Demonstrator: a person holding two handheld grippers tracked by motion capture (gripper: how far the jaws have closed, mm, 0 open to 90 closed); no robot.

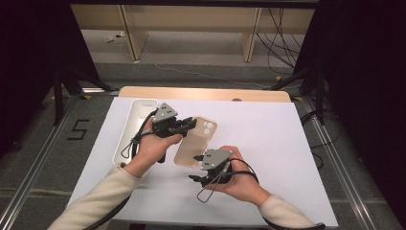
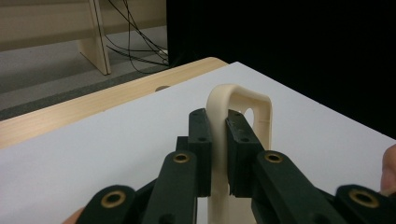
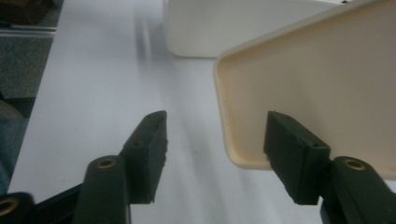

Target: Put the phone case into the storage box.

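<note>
A beige phone case (image 1: 197, 143) lies near the middle of the white sheet (image 1: 268, 143), camera cut-out at its far end. My left gripper (image 1: 190, 124) is shut on the case's long rim near that end. In the left gripper view the case (image 2: 239, 100) rises edge-on from between the black jaws of the left gripper (image 2: 219, 149). My right gripper (image 1: 194, 167) is open at the case's near end. In the right gripper view the right gripper (image 3: 217, 135) has a near corner of the case (image 3: 317, 88) between its jaws, not touching them.
A white oblong tray (image 1: 136, 125) lies on the sheet's left side, just behind the left hand; its wall (image 3: 224, 28) also appears in the right gripper view. The wooden table edge (image 1: 206, 93) runs along the back. Cables lie on the floor beyond.
</note>
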